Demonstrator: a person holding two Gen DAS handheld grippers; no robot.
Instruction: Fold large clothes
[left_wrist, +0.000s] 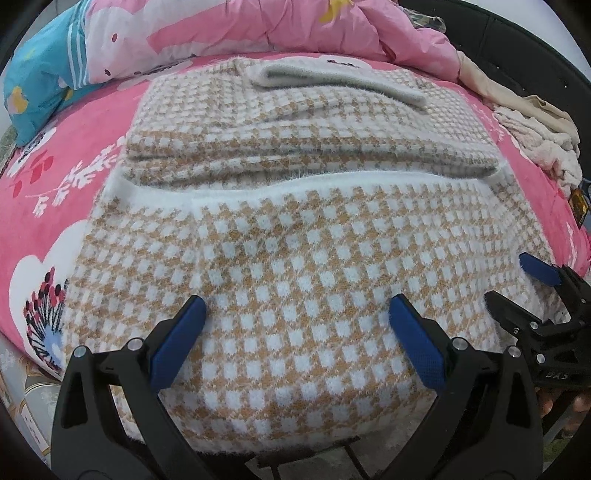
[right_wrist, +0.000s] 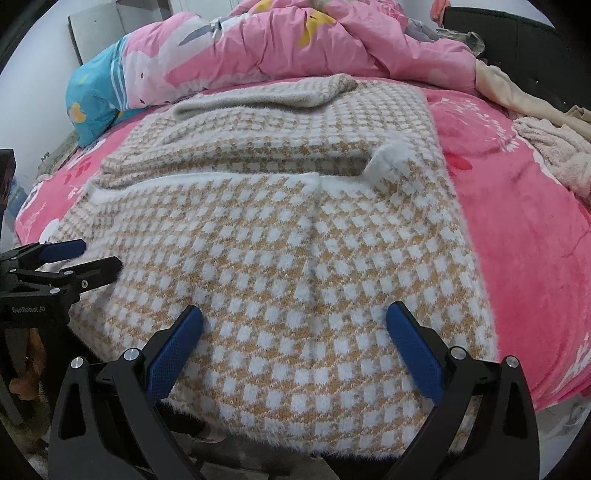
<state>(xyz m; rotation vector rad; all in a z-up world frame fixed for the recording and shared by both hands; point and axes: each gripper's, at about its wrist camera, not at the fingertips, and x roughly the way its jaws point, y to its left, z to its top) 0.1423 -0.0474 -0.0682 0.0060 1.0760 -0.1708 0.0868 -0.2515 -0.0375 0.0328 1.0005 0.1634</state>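
Sweater (left_wrist: 295, 266): fuzzy knit, tan-and-white check; lies flat on the bed (left_wrist: 92, 147), hem end nearest both cameras and hanging a little over the bed edge
Fold state: sleeves (left_wrist: 310, 136) already laid across the chest; white cuff (right_wrist: 388, 158) turned up at the right side; white band (left_wrist: 332, 182) runs across the middle; grey-lined collar (left_wrist: 340, 83) at the far end
Left gripper (left_wrist: 297, 310): jaws spread wide, nothing between the pads; hovers over the hem, whether the tips touch the knit cannot be told
Right gripper (right_wrist: 293, 319): jaws likewise wide, empty; poised over the hem just beside the left one
Step in hand: judged as the approach to the hem for the lengthwise fold; sleeves done, body not yet doubled
Next move: seemingly each claw must close on a hem corner, taking both layers; then lift and carry toward the collar, level, so the sleeves stay put
Risk: fluffy knit may slip or pinch only the top layer
Writing: "GenRobot.AI" on the left gripper body in the right view; partial letters on the right gripper body in the left view, unreadable
Surroundings: pink quilt (right_wrist: 332, 48), blue pillow (left_wrist: 40, 85), beige clothes (right_wrist: 554, 147) at the far right
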